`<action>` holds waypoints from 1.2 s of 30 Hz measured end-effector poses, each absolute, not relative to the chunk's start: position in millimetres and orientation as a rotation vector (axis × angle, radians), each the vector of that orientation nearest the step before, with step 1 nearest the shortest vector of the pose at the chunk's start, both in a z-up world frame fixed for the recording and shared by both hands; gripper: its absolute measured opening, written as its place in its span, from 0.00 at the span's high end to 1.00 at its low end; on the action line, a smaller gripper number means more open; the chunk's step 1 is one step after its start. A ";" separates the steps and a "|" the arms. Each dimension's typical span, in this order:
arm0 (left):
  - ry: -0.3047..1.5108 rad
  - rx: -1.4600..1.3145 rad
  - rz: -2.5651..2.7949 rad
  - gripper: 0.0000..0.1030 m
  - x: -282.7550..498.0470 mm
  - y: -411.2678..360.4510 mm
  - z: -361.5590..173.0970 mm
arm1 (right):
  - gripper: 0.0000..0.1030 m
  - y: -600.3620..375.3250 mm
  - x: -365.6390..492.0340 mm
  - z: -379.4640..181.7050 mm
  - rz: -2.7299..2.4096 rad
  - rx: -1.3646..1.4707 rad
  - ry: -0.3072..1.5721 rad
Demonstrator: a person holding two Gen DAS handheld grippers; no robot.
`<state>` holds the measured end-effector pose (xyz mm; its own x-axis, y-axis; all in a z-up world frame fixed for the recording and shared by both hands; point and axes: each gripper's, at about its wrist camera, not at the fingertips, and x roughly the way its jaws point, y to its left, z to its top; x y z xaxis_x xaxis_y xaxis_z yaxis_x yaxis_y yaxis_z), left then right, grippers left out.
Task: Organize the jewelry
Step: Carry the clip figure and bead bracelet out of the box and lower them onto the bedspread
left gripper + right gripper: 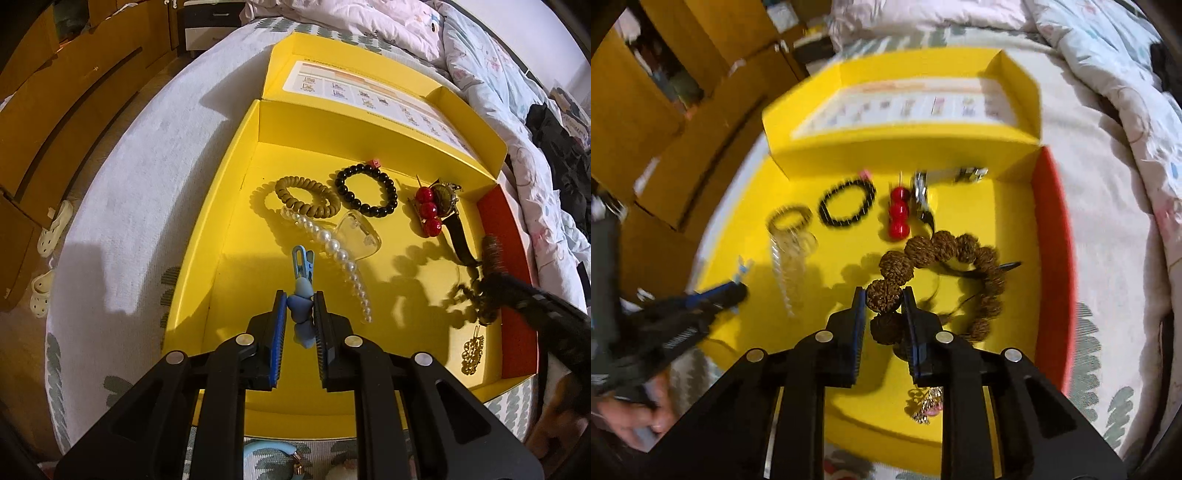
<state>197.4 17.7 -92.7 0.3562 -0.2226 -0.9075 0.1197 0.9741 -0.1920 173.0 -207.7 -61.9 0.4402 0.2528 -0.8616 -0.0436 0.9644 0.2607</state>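
An open yellow box (pixel 236 206) lies on the bed. My left gripper (pixel 300 295) is shut on a blue hair clip (pixel 302 269) just above the box floor at its near left. In the box lie an olive spiral hair tie (pixel 306 195), a black bead bracelet (pixel 365 188), a pearl clip (pixel 332 243), a red bead hairpin (pixel 428 210), a watch (pixel 448 195) and a gold ornament (pixel 472 354). My right gripper (pixel 883 293) is shut on a brown walnut-bead bracelet (pixel 945 251), which hangs above the right side of the box.
The box lid (pixel 369 92) stands open at the back, and a red wall (pixel 506 258) lines the right side. A crumpled quilt (pixel 498 74) lies behind and to the right. Wooden cupboards (pixel 55 92) and slippers (pixel 51 229) are at the left. A hand (pixel 635 421) holds the left gripper.
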 end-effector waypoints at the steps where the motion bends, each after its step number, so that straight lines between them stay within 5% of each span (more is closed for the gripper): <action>1: 1.183 -0.101 -0.220 0.86 196.9 18.3 -91.1 | 0.80 -212.1 172.3 -55.3 0.193 0.237 1.086; 21: 1.092 -0.098 -0.228 0.86 153.9 27.2 -40.8 | 0.80 -297.3 92.0 51.2 0.241 0.474 0.890; 36: 1.158 -0.094 -0.149 0.86 87.1 85.0 -64.2 | 0.80 -367.0 -16.6 32.5 0.063 0.478 0.941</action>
<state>87.1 85.0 -64.2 0.3929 -0.1661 -0.9045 0.0688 0.9861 -0.1512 -16.6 -367.0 32.5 0.5949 0.2564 -0.7618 0.1529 0.8944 0.4204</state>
